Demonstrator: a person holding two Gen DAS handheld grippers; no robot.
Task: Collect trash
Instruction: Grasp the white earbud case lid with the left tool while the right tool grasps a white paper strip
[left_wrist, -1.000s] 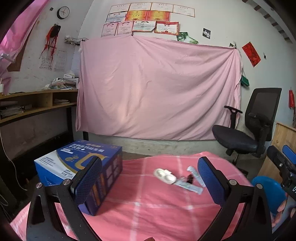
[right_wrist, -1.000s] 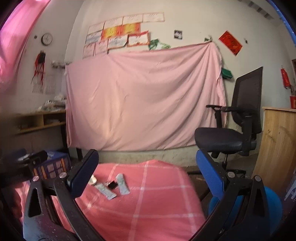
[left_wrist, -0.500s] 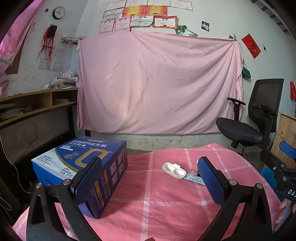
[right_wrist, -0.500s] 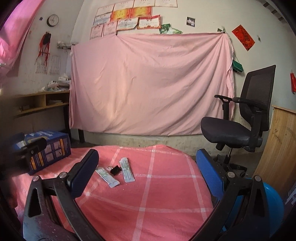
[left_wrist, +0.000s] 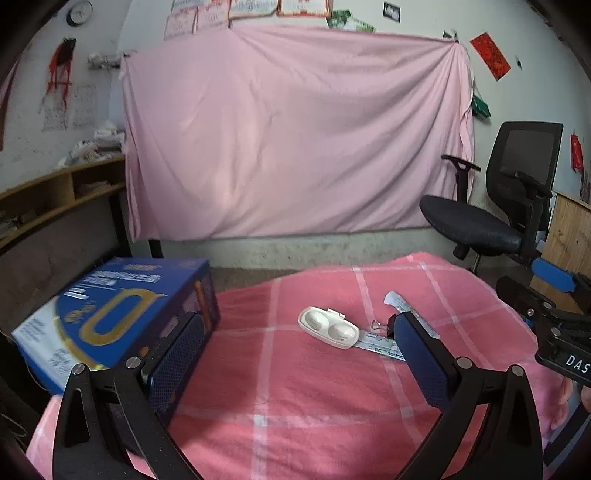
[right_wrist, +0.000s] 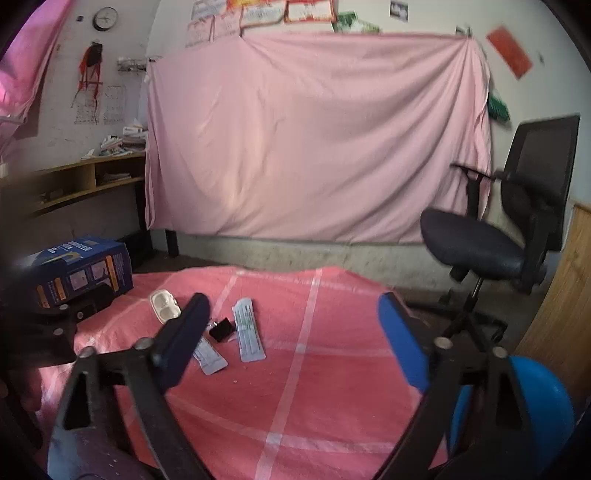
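Two hand-held grippers are hovering over a tabletop (left_wrist: 303, 424) draped in a pink checked cloth. The left hand-held gripper (left_wrist: 299, 362) is holding its jaws wide apart and gripping nothing, as is the right hand-held gripper (right_wrist: 295, 339). The trash is lying near the middle of the cloth: in the right wrist view, a white blister tray (right_wrist: 164, 305) is sitting at 10 o'clock from a black binder clip (right_wrist: 221, 329), a foil sachet (right_wrist: 248, 329) is lying just beside the clip at 3 o'clock, and a second sachet (right_wrist: 209, 357) is resting at 7 o'clock, partly hidden behind the gripper's left finger. A blue carton (left_wrist: 110, 314) is standing at the cloth's 9 o'clock edge. A black office chair (right_wrist: 509, 225) is standing off at 2 o'clock.
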